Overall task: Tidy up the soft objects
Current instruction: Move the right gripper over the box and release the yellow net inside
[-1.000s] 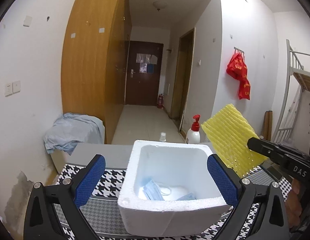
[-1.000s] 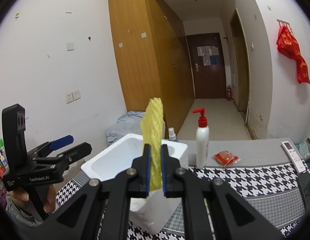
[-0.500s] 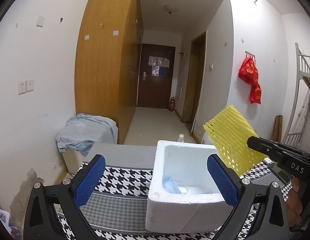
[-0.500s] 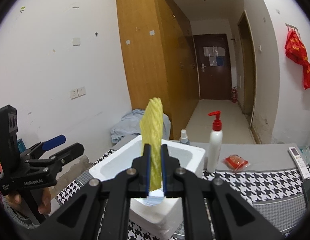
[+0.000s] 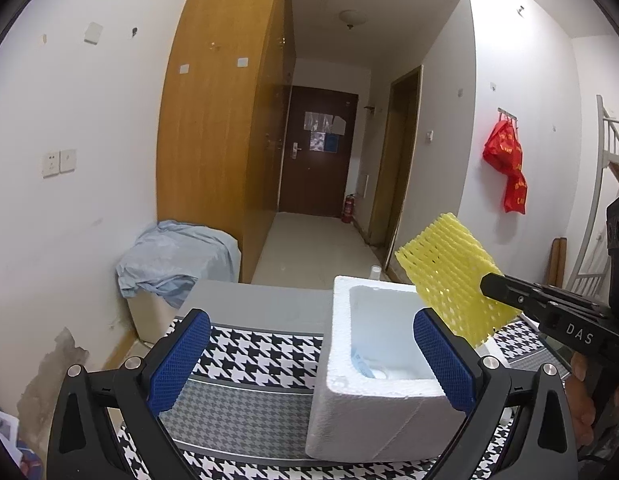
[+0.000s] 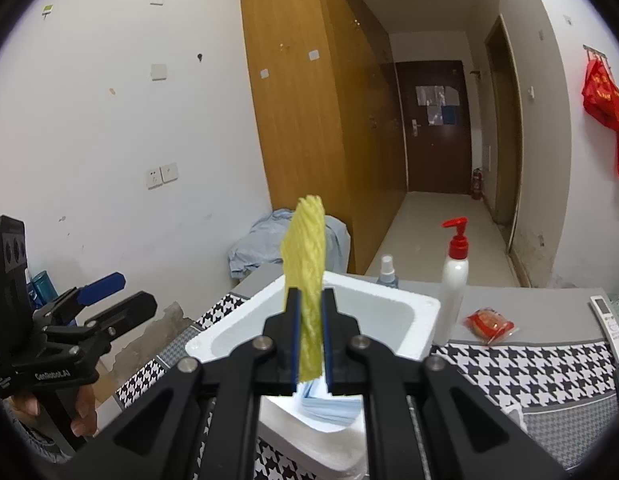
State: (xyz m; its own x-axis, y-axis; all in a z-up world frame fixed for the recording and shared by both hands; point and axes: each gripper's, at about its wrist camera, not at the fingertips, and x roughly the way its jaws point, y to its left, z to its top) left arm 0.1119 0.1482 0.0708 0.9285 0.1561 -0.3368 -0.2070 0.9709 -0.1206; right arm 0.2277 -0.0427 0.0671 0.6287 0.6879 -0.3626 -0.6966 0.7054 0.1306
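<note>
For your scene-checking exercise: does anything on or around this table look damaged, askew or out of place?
Yes. The wall's lower part left of the table has peeled, patchy plaster. A blue cloth lies crumpled over a white unit beside the wardrobe. On the table, the foam box sits askew to the houndstooth cloth's pattern.

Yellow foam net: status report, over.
Right tool shut on yellow foam net, held over foam box. Left tool open, empty. Face masks already inside; nothing blocking.

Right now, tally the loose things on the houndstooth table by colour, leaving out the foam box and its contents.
White pump bottle with red top: 1
Clear spray bottle with blue liquid: 1
Red snack packet: 1
White remote control: 1
Total: 4
</note>
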